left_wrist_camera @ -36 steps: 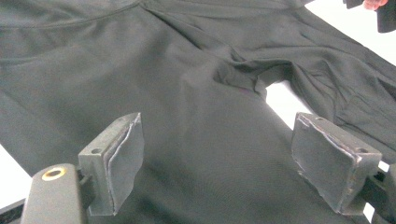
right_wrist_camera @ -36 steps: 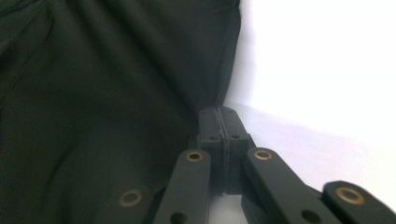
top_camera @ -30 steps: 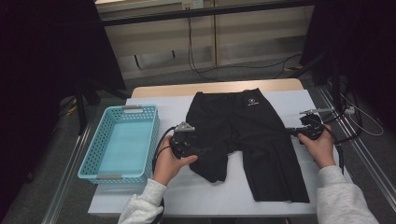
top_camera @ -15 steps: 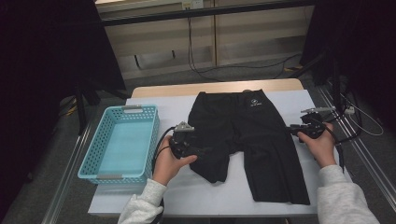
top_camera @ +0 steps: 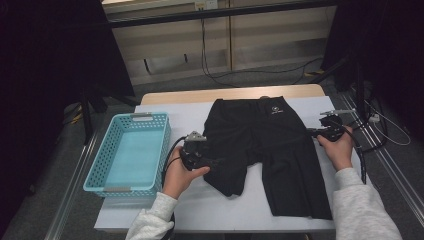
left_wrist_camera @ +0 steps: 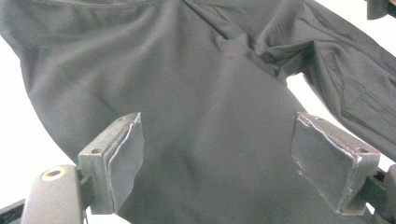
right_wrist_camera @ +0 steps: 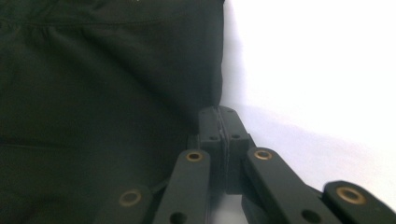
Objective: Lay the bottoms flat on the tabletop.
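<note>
**A:** High view. What is in front of me?

**B:** Black pants [top_camera: 265, 145] lie flat on a white table [top_camera: 200, 210]. One leg lies long and the other looks folded up short. Your left claw [top_camera: 217, 162] lies at the short leg's outer edge. Your right claw [top_camera: 311, 131] touches the opposite edge, near the hip. A blue basket [top_camera: 167, 150] stands just outside your left hand.

**A:** Left gripper view?

**B:** The left claw [left_wrist_camera: 217, 158] is spread wide. Cloth [left_wrist_camera: 210, 93] runs beneath and ahead of both pads [left_wrist_camera: 126, 158], and neither pad presses on it.

**A:** Right gripper view?

**B:** The right claw [right_wrist_camera: 219, 126] has just been closing, and its jaws now meet. The pants' side edge [right_wrist_camera: 93, 93] runs right up to the tips, with bare table [right_wrist_camera: 303, 70] on the other side. I cannot tell whether any cloth is pinched.

**A:** Which step is this?

**B:** It looks like folding, at the point of taking hold of both edges. Next, close the left claw on the cloth. Check that the right one really has fabric before you lift anything.
</note>
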The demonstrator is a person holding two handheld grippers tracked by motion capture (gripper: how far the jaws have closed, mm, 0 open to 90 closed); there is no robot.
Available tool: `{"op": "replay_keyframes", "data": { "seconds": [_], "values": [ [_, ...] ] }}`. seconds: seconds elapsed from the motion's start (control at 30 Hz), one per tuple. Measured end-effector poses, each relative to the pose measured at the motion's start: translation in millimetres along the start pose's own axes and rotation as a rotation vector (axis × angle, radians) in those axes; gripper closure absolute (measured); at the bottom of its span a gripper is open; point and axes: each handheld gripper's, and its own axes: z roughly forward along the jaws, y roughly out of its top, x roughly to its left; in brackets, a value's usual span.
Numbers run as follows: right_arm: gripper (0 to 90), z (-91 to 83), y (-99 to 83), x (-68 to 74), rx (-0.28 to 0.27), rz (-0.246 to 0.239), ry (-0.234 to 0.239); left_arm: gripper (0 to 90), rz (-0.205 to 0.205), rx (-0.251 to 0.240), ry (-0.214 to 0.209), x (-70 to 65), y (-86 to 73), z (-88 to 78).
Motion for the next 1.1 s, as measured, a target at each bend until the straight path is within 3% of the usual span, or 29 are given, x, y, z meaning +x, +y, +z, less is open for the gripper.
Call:
{"op": "replay_keyframes", "data": {
  "seconds": [0.07, 0.13, 0.17, 0.23, 0.3, 0.37, 0.47, 0.6, 0.67, 0.87, 1.03, 1.1],
  "values": [
    [85.3, -2.1, -2.2, -2.4, -0.005, 0.017, -0.002, 17.8, 0.003, 0.000, 0.000, 0.4, 0.2, -0.3],
    [69.4, -4.1, -4.3, -1.5, -0.012, 0.043, 0.018, 17.8, 0.004, 0.003, 0.001, 1.0, 0.0, -0.4],
    [67.3, -5.5, -5.3, -0.2, -0.010, 0.035, 0.032, 17.8, 0.002, 0.000, 0.000, 1.4, -0.3, -0.1],
    [64.4, -11.4, -7.3, 3.9, 0.020, -0.009, -0.001, 17.8, 0.000, -0.002, 0.001, 2.2, -0.3, -0.2],
    [60.7, -16.3, -13.2, 7.8, 0.017, -0.012, 0.003, 17.8, -0.002, -0.001, 0.000, 3.4, 0.3, -0.6],
    [61.2, -22.4, -18.9, 11.6, 0.026, -0.031, -0.003, 17.8, -0.006, -0.006, 0.002, 4.0, 1.4, -1.1],
    [61.3, -31.9, -28.8, 17.2, 0.029, -0.020, 0.015, 17.8, 0.001, -0.014, 0.000, 4.0, 4.0, -2.0],
    [62.0, -48.0, -42.0, 24.3, 0.058, -0.067, 0.000, 17.8, 0.006, -0.016, -0.009, 1.9, 6.7, -1.2],
    [63.5, -56.9, -50.5, 25.3, 0.060, -0.050, 0.009, 17.8, 0.015, -0.018, -0.012, 1.1, 7.5, -0.2],
    [73.5, -80.3, -73.4, 31.9, 0.079, 0.011, 0.056, 17.8, 0.015, -0.021, -0.012, 0.8, 10.2, 0.5],
    [89.0, -87.5, -81.0, 42.6, 0.120, -0.011, 0.086, 17.8, 0.019, -0.021, -0.014, -0.5, 11.5, 2.8],
    [89.6, -87.4, -80.4, 43.4, 0.124, -0.013, 0.089, 17.8, 0.022, -0.017, -0.014, -1.3, 11.6, 3.7]
  ]
}}
